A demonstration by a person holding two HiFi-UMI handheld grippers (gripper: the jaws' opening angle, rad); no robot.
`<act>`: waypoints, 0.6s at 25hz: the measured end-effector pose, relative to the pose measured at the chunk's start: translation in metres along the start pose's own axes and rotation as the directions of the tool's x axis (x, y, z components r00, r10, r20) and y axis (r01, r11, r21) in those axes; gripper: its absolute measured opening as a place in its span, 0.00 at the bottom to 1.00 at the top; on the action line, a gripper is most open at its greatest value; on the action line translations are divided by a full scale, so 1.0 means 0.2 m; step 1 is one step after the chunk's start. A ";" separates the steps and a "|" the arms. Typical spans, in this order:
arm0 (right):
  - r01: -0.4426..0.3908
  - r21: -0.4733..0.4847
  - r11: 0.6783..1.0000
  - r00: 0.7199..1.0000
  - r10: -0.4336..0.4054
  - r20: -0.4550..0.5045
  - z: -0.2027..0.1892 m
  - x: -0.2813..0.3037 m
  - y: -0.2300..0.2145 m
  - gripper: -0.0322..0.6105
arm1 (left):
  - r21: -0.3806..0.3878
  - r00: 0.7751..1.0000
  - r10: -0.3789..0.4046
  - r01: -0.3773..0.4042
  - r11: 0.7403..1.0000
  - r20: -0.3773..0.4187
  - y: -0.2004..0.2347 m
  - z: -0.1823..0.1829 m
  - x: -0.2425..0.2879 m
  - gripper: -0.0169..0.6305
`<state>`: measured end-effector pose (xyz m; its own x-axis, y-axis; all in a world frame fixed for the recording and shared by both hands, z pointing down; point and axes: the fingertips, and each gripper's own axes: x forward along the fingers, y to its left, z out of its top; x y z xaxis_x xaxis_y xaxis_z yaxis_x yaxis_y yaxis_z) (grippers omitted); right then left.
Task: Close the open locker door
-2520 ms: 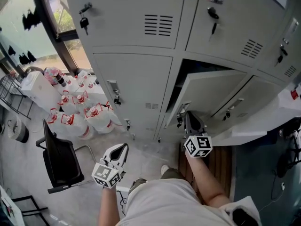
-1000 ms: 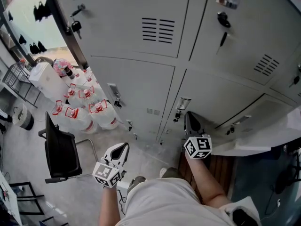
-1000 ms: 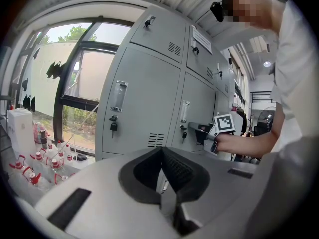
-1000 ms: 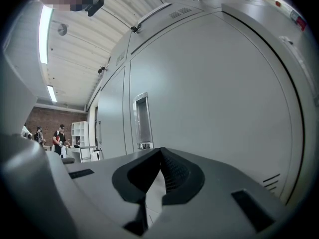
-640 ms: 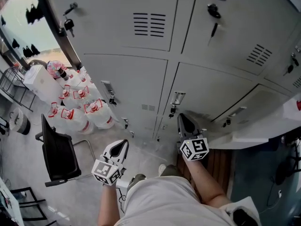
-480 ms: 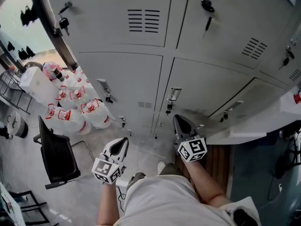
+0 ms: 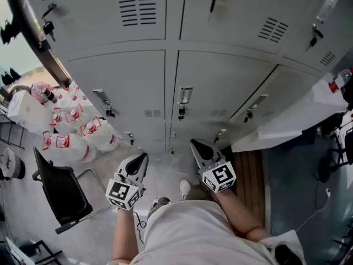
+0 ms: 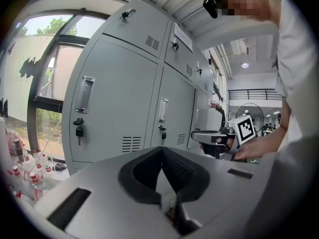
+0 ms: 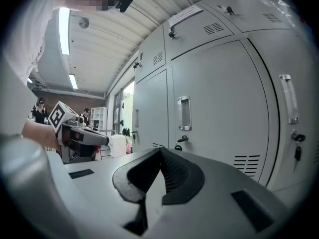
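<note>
Right gripper [image 9: 161, 153] jaws together, plain only close-up

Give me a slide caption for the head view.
Shut, empty left gripper and right gripper held clear of the closed lockers.

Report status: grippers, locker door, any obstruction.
Left gripper shut, empty. Right gripper shut, empty, off the door. Locker door closed flush. Nothing blocking it.

No readable text, white label [image 9: 185, 15] on upper locker door [image 9: 202, 36] too blurred to read
</note>
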<state>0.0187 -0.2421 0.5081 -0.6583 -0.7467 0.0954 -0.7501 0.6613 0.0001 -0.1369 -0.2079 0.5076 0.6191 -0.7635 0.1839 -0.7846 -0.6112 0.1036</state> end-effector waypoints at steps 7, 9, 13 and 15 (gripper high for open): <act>0.024 -0.013 1.000 0.999 -0.024 -0.028 -0.03 -0.16 0.06 0.06 | 0.019 0.995 -0.094 0.095 0.995 -0.011 -0.10 -0.02 0.07 0.03; 0.031 -0.019 0.999 0.999 -0.031 -0.033 -0.03 -0.19 0.08 0.06 | 0.027 0.993 -0.117 0.117 0.993 -0.014 -0.12 -0.02 0.09 0.03; 0.038 -0.033 0.999 0.999 -0.039 -0.032 -0.04 -0.26 0.11 0.06 | 0.053 0.987 -0.157 0.158 0.986 -0.025 -0.17 -0.02 0.11 0.03; 0.040 -0.046 0.998 0.999 -0.041 -0.034 -0.04 -0.30 0.12 0.06 | 0.066 0.984 -0.175 0.176 0.982 -0.027 -0.20 -0.02 0.12 0.03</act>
<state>0.0407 -0.1821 0.5109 -0.6242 -0.7706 0.1289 -0.7720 0.6337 0.0501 -0.0906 -0.2020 0.5118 0.7455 -0.6389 0.1897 -0.6593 -0.7487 0.0696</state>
